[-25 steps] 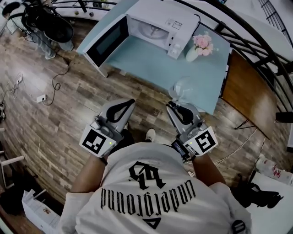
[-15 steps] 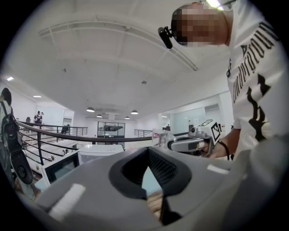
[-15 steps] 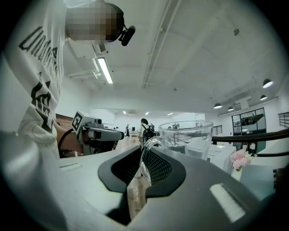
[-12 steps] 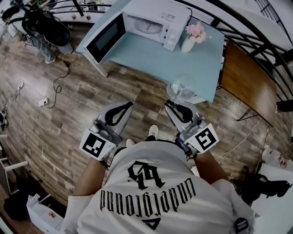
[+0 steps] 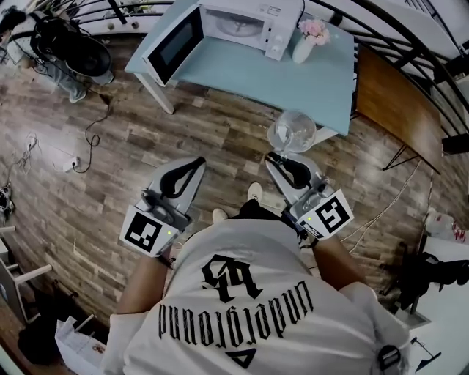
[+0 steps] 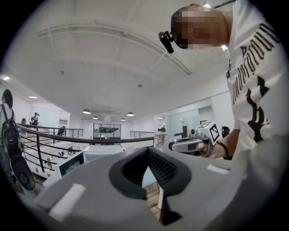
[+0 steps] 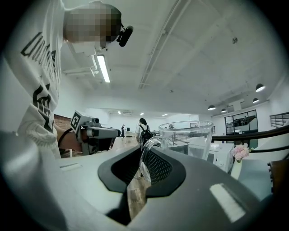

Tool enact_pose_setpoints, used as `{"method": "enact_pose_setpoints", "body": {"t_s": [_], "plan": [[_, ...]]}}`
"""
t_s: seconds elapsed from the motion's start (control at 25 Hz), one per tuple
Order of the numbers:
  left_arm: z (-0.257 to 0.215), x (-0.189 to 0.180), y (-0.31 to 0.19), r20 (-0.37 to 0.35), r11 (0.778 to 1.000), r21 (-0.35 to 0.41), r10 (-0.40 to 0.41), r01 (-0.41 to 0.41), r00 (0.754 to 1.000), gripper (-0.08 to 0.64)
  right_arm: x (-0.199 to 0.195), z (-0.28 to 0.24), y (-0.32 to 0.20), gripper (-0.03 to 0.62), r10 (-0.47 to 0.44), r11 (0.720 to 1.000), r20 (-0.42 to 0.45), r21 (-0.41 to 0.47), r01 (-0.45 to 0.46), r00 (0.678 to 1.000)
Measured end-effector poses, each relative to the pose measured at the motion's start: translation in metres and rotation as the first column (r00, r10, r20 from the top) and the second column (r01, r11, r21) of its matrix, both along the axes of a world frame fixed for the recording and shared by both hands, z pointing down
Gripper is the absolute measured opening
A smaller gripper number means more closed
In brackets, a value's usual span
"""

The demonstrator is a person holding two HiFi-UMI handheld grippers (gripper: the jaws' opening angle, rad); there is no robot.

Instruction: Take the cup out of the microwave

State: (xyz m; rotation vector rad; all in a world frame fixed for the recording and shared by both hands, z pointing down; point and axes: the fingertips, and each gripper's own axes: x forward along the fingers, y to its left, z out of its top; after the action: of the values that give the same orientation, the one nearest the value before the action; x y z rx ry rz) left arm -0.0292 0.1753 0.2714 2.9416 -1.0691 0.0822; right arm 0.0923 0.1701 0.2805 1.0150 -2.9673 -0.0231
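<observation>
A clear glass cup (image 5: pixel 292 132) with a handle hangs over the wooden floor, in front of the light blue table (image 5: pixel 293 77). My right gripper (image 5: pixel 273 158) is shut on the cup's handle; in the right gripper view the cup (image 7: pixel 188 139) stands upright just past the jaw tips of that gripper (image 7: pixel 143 155). To its left my left gripper (image 5: pixel 198 161) is shut with nothing in it, and the left gripper view shows this gripper (image 6: pixel 148 151) with its tips together. The white microwave (image 5: pixel 245 20) sits on the table's far side with its door (image 5: pixel 174 45) swung open.
A vase of pink flowers (image 5: pixel 308 40) stands beside the microwave. A brown wooden panel (image 5: pixel 396 110) and a black railing lie to the right of the table. A cable (image 5: pixel 89 135) trails over the floor at left, near a black bag (image 5: pixel 69 44).
Both grippers have drawn back from the table, the right one carrying the cup. Table and microwave have slid toward the top of the head view.
</observation>
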Motion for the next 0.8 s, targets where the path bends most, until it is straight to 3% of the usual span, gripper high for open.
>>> {"method": "enact_pose_setpoints", "body": {"t_s": [0.36,0.8], "plan": [[-0.001,-0.031,0.035,-0.014,1.000,0.018,0.006,-0.006,1.000,0.049,-0.036,0.003,0.045,0.038,-0.014,1.000,-0.017,-0.009,0.014,1.000],[0.003,-0.047,0.031,-0.040,1.000,0.003,0.011,-0.011,0.999,0.049,-0.063,0.003,0.046,0.038,-0.038,0.999,-0.026,-0.018,0.037,0.999]]}}
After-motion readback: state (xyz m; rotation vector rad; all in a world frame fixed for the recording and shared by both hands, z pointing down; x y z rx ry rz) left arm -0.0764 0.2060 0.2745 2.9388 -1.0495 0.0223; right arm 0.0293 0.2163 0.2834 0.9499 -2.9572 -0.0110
